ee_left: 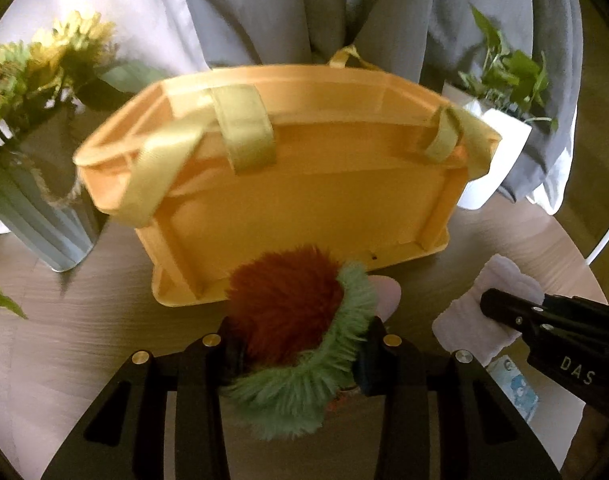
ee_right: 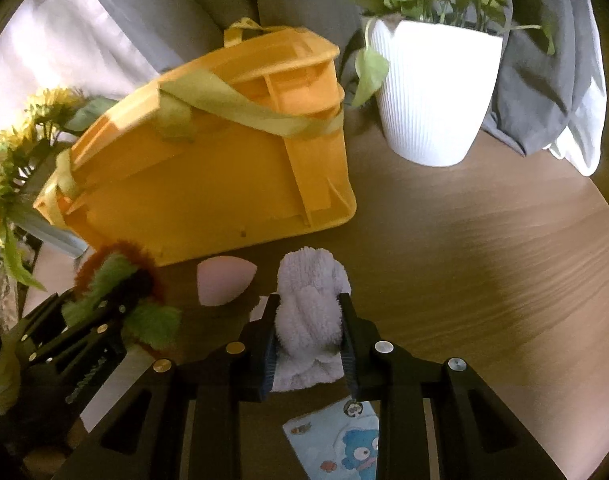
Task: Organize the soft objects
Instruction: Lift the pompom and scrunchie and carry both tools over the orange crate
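An orange plastic basket (ee_left: 304, 200) with yellow-green straps stands on the round wooden table; it also shows in the right wrist view (ee_right: 208, 184). My left gripper (ee_left: 300, 340) is shut on a fuzzy red-brown and green plush toy (ee_left: 288, 304), held just in front of the basket; the toy also shows in the right wrist view (ee_right: 120, 276). My right gripper (ee_right: 308, 312) is shut on a rolled lavender fluffy cloth (ee_right: 310, 300), which also shows in the left wrist view (ee_left: 480, 316). A pink egg-shaped sponge (ee_right: 222, 282) lies on the table between the two grippers.
A vase of yellow flowers (ee_left: 36, 216) stands left of the basket. A white pot with a green plant (ee_right: 432, 92) stands to the right. A blue cartoon card (ee_right: 336, 440) lies under my right gripper. Grey curtains (ee_left: 304, 8) hang behind the table.
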`<state>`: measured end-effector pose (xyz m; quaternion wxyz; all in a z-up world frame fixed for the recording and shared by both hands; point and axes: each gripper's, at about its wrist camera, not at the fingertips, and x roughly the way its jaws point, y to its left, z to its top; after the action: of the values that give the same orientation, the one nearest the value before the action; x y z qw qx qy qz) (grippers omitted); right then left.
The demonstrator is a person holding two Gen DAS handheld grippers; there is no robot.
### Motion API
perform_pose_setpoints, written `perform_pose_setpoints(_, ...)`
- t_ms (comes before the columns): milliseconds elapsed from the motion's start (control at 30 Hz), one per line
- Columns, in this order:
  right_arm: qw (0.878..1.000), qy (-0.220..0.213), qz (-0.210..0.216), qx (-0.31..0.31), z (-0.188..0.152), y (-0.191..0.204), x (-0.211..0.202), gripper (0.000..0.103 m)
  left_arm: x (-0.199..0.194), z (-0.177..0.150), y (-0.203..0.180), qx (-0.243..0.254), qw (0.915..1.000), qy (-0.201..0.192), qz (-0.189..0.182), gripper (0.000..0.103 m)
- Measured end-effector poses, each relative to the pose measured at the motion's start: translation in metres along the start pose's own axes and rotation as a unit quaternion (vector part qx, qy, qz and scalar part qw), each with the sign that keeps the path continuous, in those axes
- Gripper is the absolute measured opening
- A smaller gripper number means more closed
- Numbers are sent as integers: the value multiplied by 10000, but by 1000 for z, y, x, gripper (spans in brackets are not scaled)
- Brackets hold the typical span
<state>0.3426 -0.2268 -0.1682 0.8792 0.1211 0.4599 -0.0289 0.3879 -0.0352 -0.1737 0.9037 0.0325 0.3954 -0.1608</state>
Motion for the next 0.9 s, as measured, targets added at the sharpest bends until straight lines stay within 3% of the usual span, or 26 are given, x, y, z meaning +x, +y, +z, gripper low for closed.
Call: perform_pose_setpoints(900, 9921, -1130, 387, -383, 14, 34, -82, 28, -105, 20, 6, -90, 9923, -1209, 261, 38)
